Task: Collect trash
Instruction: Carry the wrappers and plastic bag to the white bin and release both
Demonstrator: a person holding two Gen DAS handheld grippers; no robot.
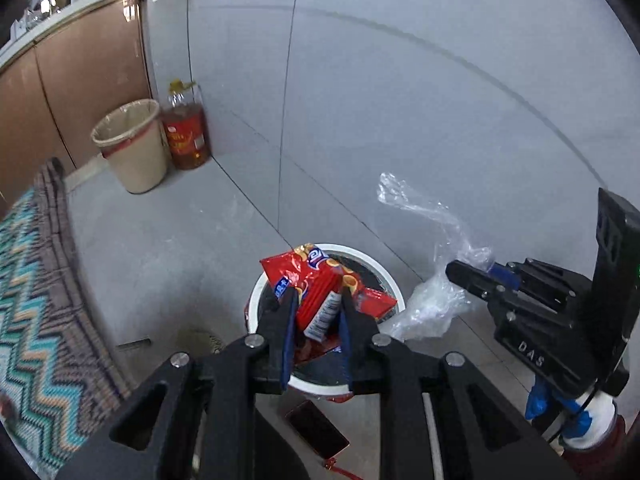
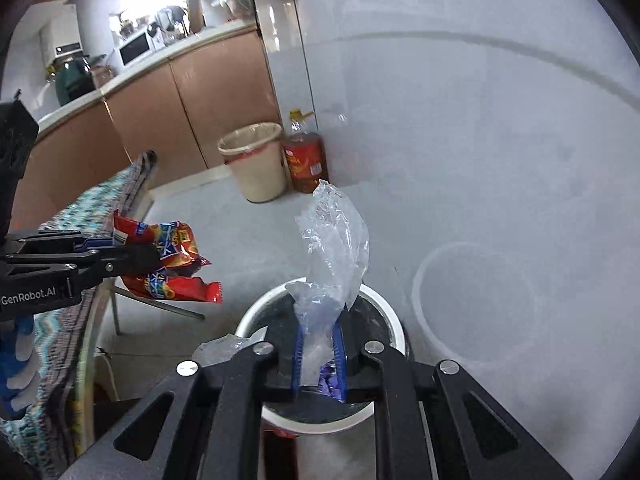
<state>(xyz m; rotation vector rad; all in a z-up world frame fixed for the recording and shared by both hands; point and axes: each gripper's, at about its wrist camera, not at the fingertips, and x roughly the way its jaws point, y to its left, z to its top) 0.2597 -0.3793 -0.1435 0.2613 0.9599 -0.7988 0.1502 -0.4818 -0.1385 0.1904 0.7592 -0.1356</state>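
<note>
- The left gripper [image 1: 316, 312] is clamped on a red snack wrapper [image 1: 320, 284], its jaws close together with the crumpled packet pinched between the blue pads.
- The right gripper [image 2: 320, 344] is clamped on a clear plastic bag [image 2: 336, 248], jaws nearly together, the film standing up out of the pads.
- Both grippers tilt downward over a white-rimmed bin [image 1: 380, 272] with a dark inside, which stands on the grey tiled floor [image 1: 168, 248].
- The left wrist view shows the right gripper from the side, and a red-cased phone [image 1: 318, 434] lying on the floor beside the bin.
- The right wrist view shows the left gripper [image 2: 156, 258] from the side, and the zigzag-patterned cloth [image 2: 60, 320] below it.
- Well apart, against the wall: a beige wastebasket [image 1: 132, 144] just beside a bottle of cooking oil [image 1: 186, 128], with brown cabinets [image 2: 168, 116] to their left.
</note>
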